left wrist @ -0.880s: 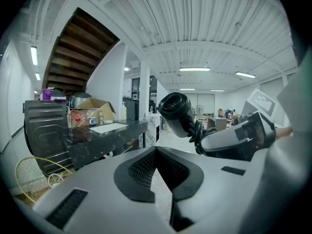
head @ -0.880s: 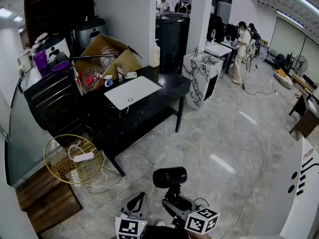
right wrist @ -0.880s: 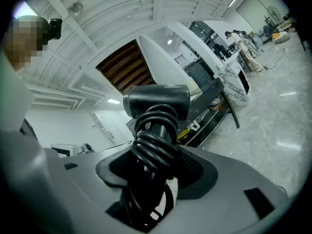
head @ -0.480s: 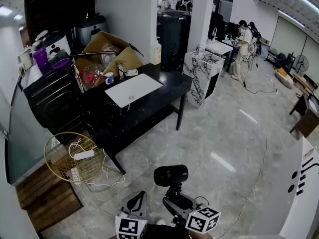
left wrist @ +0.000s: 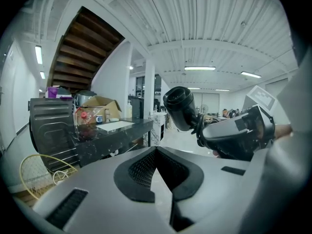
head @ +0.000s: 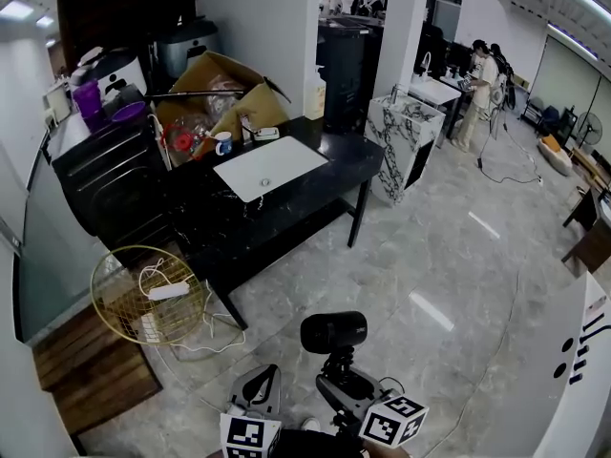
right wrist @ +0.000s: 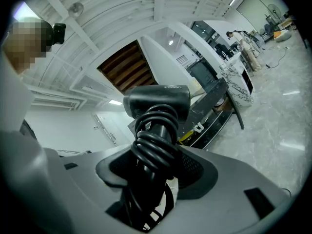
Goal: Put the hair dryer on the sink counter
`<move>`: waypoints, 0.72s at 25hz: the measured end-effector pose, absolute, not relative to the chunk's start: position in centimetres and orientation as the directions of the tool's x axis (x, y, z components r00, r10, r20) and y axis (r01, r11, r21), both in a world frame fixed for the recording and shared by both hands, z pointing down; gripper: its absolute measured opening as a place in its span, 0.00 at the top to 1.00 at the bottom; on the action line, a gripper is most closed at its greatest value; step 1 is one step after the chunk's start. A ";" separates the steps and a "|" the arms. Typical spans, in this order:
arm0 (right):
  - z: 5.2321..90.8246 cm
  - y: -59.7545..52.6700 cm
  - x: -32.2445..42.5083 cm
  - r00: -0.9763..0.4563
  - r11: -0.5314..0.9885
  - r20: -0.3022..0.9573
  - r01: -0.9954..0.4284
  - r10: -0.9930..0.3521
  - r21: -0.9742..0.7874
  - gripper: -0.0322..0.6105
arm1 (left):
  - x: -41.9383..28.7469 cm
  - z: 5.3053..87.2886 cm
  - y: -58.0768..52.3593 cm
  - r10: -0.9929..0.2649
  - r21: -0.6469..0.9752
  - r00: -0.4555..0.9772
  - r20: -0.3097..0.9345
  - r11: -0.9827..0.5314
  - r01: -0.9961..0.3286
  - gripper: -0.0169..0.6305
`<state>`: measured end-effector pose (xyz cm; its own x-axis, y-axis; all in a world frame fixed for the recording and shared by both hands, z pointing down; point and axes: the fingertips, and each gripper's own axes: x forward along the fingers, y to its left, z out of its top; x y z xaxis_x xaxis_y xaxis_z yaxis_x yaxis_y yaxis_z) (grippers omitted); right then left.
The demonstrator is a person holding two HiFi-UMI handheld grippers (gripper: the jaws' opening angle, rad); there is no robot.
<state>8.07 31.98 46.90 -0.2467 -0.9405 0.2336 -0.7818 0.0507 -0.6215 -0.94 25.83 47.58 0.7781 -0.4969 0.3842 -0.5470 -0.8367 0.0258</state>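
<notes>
My right gripper (head: pixel 336 374) is shut on the handle of a black hair dryer (head: pixel 333 333), held upright with its cord coiled round the handle. In the right gripper view the hair dryer (right wrist: pixel 157 101) fills the gap between the jaws of the right gripper (right wrist: pixel 156 165). The left gripper (head: pixel 260 390) hangs beside it, shut and holding nothing; the left gripper (left wrist: pixel 157 152) has its pads together. The hair dryer (left wrist: pixel 179 108) shows to its right. The black sink counter (head: pixel 329 165) with a white sink (head: pixel 270 167) stands well ahead, up and left.
A yellow wire basket (head: pixel 148 299) with a white power strip sits on the floor left of the counter. A cardboard box (head: pixel 224 89), a cup and bottles crowd the counter's back. A dark cabinet (head: pixel 105 175), a marble pedestal (head: pixel 406 136) and a distant person (head: pixel 485 84) are around.
The head view has drifted, so the counter and basket sit slightly further right and lower. Both grippers and the hair dryer keep their pose.
</notes>
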 end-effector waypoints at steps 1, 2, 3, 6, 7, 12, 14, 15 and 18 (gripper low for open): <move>46.9 31.4 8.0 -0.249 0.053 0.233 -0.781 -0.940 -0.623 0.56 | -1.1 47.6 25.3 -0.499 0.028 0.775 0.388 -0.834 -0.551 0.96; 46.8 30.8 7.8 -0.252 0.055 0.232 -0.780 -0.939 -0.624 0.56 | -1.4 47.6 24.7 -0.501 0.029 0.772 0.392 -0.831 -0.555 0.96; 46.7 30.1 7.6 -0.255 0.058 0.231 -0.779 -0.939 -0.624 0.56 | -1.6 47.6 24.1 -0.503 0.031 0.769 0.394 -0.829 -0.558 0.96; 46.4 28.0 7.0 -0.269 0.068 0.230 -0.774 -0.935 -0.630 0.56 | -2.1 47.6 22.2 -0.507 0.035 0.765 0.397 -0.825 -0.564 0.96; 46.3 27.3 6.8 -0.273 0.069 0.232 -0.772 -0.934 -0.631 0.56 | -2.2 47.7 21.5 -0.510 0.038 0.765 0.393 -0.822 -0.568 0.96; 45.9 22.9 5.9 -0.294 0.092 0.220 -0.767 -0.930 -0.635 0.56 | -2.9 47.7 16.9 -0.533 0.023 0.769 0.352 -0.817 -0.577 0.96; 45.6 20.9 5.6 -0.299 0.100 0.217 -0.768 -0.929 -0.633 0.56 | -3.3 47.3 14.9 -0.546 0.022 0.764 0.343 -0.809 -0.588 0.96; 45.5 19.9 5.4 -0.302 0.104 0.215 -0.769 -0.929 -0.631 0.56 | -3.6 47.2 13.9 -0.551 0.024 0.761 0.342 -0.805 -0.593 0.96; 45.2 17.0 4.8 -0.309 0.113 0.215 -0.773 -0.926 -0.624 0.56 | -4.5 46.6 11.2 -0.559 0.030 0.752 0.348 -0.796 -0.605 0.96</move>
